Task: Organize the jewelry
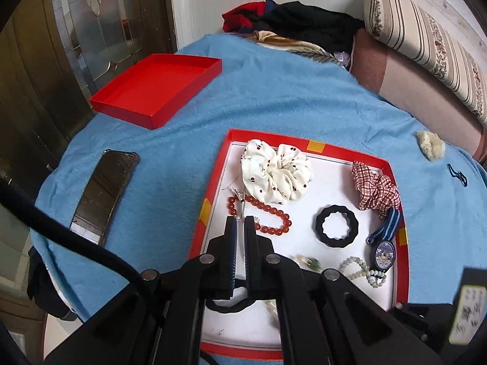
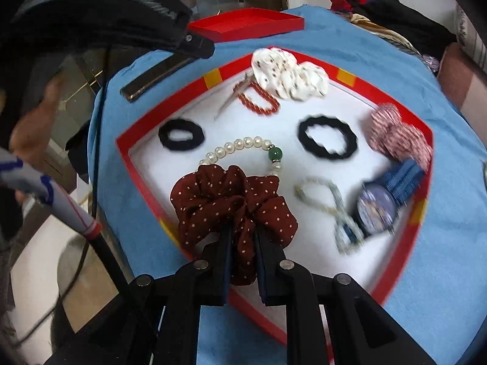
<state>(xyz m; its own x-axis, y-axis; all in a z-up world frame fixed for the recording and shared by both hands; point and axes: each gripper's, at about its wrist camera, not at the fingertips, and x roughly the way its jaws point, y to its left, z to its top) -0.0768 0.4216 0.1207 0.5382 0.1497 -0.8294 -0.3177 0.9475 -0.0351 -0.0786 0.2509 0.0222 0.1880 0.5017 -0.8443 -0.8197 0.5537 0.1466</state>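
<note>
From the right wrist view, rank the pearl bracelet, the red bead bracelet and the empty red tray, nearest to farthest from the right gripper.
1. Pearl bracelet: just beyond the polka-dot scrunchie held in the right gripper, mid-box.
2. Red bead bracelet: farther back, beside the white scrunchie.
3. Empty red tray: outside the box, at the far edge of the blue cloth.

The left tongs (image 1: 240, 223) point forward and down, their fingers nearly together with only a thin gap between them; the right tongs (image 2: 242, 234) are tilted downward, fingers clamped on folds of dark red dotted fabric; a bare hand (image 2: 33, 127) shows at left, blurred.
</note>
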